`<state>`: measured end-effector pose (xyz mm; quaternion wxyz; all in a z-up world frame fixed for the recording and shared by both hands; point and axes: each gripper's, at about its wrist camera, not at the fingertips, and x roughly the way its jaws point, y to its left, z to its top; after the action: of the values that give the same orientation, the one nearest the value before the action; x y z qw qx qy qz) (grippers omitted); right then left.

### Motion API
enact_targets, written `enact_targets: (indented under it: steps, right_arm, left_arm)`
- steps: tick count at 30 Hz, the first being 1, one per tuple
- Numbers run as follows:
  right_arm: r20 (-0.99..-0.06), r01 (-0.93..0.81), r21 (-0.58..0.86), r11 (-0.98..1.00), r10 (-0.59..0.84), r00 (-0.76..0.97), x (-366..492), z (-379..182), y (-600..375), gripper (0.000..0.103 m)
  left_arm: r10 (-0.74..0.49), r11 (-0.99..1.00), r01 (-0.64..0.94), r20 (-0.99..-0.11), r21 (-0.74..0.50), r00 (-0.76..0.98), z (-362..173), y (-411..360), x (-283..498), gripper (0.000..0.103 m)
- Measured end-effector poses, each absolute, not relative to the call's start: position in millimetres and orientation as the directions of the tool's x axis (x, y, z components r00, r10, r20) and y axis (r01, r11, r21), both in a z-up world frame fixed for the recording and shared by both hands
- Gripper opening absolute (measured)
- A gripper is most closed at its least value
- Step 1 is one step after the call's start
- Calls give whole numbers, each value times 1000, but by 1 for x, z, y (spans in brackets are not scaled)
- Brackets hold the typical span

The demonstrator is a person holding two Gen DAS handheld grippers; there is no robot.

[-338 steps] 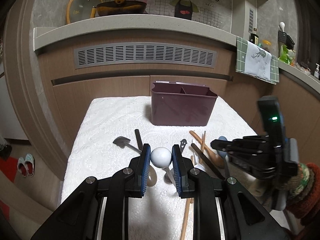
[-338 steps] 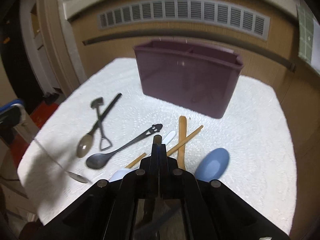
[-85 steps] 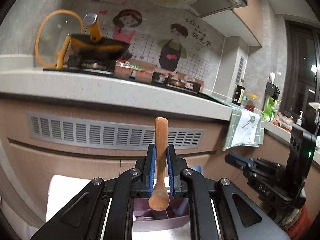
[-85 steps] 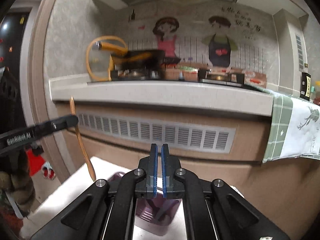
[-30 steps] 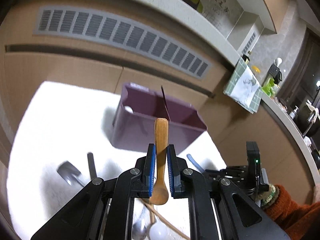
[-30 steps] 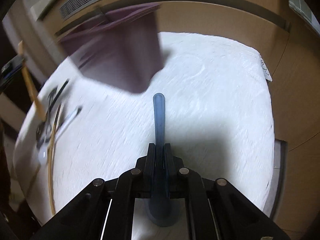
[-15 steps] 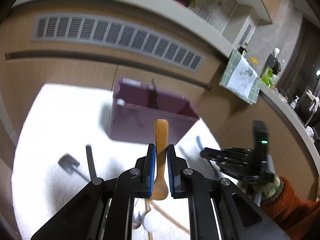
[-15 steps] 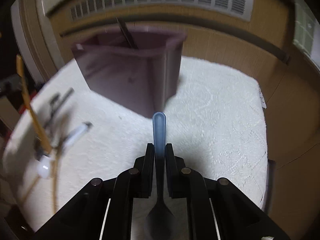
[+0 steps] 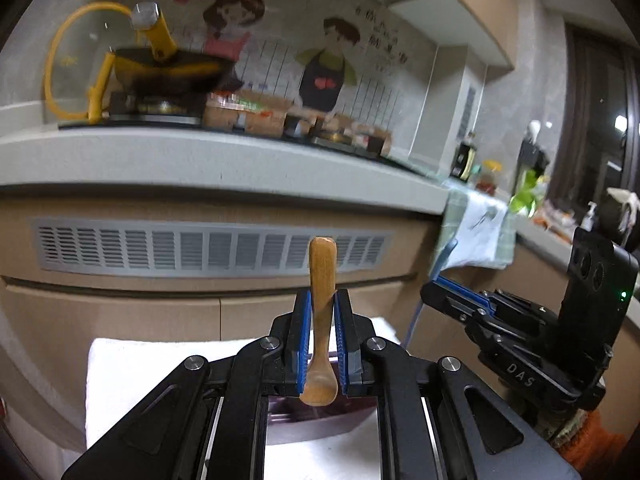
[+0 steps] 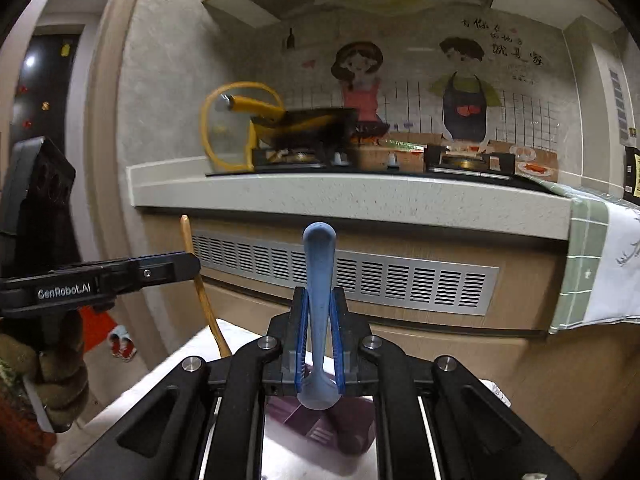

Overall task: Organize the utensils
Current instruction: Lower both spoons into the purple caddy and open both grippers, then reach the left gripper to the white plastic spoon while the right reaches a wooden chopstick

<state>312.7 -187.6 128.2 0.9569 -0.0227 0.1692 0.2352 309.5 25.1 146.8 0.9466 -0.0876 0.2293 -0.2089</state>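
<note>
Left gripper (image 9: 321, 320) clamped on a wooden spoon (image 9: 320, 316), handle up, bowl hanging above the purple utensil caddy (image 9: 320, 420) on the white-covered table (image 9: 160, 364). Right gripper (image 10: 319, 320) clamped likewise on a blue spoon (image 10: 319, 300), upright, bowl down over the same caddy.

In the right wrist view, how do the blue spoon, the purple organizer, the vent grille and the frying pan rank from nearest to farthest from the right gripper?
1. blue spoon, clamped between the right gripper fingers.
2. purple organizer, just below.
3. vent grille, on the cabinet ahead.
4. frying pan, on the stove, upper left.
</note>
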Motion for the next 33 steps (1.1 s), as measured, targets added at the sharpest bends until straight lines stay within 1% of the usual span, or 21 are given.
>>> enact_targets:
  steps: [4, 6, 8, 10, 11, 12, 13, 15, 17, 19, 21, 23, 27, 30, 33]
  right_arm:
    - [-411, -414, 57, 909, 399, 820, 343, 91, -191, 10]
    - [-463, -394, 72, 916, 381, 800, 357, 69, -192, 10]
    - [-538, -383, 107, 918, 377, 754, 373, 42, -196, 11]
    - [-585, -365, 137, 921, 373, 720, 384, 25, -201, 12]
    - [-593, -362, 141, 921, 372, 714, 385, 21, -203, 12]
    - [-600, -359, 141, 923, 368, 710, 385, 17, -205, 12]
    - [-599, -353, 138, 926, 361, 714, 382, 15, -207, 12]
    - [-586, -348, 129, 929, 355, 729, 372, 19, -211, 12]
    - [-572, -354, 117, 928, 354, 740, 359, 26, -215, 13]
    - [-577, -357, 120, 926, 358, 735, 346, 28, -218, 14]
    - [-610, -374, 117, 920, 364, 704, 331, 23, -217, 16]
    - [-655, -406, 110, 907, 374, 657, 316, 12, -211, 16]
    - [-754, -499, 101, 861, 393, 527, 270, -30, -189, 16]
    - [-790, -533, 150, 833, 425, 442, 246, -59, -175, 16]
    - [-801, -542, 185, 820, 445, 400, 237, -77, -159, 16]
  left_arm:
    - [-418, 908, 337, -484, -248, 769, 112, 13, 347, 12]
    - [-440, 898, 342, -531, -277, 724, 89, 8, 364, 12]
    - [-483, 875, 360, -567, -323, 667, 65, 4, 381, 15]
    - [-489, 872, 354, -590, -337, 642, 49, 2, 390, 22]
    - [-480, 877, 346, -595, -334, 644, 44, 2, 391, 29]
    - [-477, 879, 340, -592, -335, 649, 41, 3, 391, 31]
    - [-480, 877, 339, -588, -340, 651, 41, 2, 389, 31]
    - [-481, 876, 345, -576, -337, 661, 44, 2, 381, 33]
    - [-465, 885, 351, -560, -306, 686, 50, 3, 367, 35]
    - [-447, 894, 350, -562, -279, 696, 52, 3, 351, 35]
    - [-440, 897, 355, -585, -262, 681, 47, 3, 332, 35]
    - [-423, 903, 361, -631, -233, 651, 34, 2, 313, 35]
    - [-377, 918, 350, -690, -188, 618, 3, 7, 268, 35]
    - [-368, 923, 327, -723, -205, 585, -19, 15, 240, 35]
    - [-325, 940, 281, -757, -194, 567, -38, 28, 214, 35]
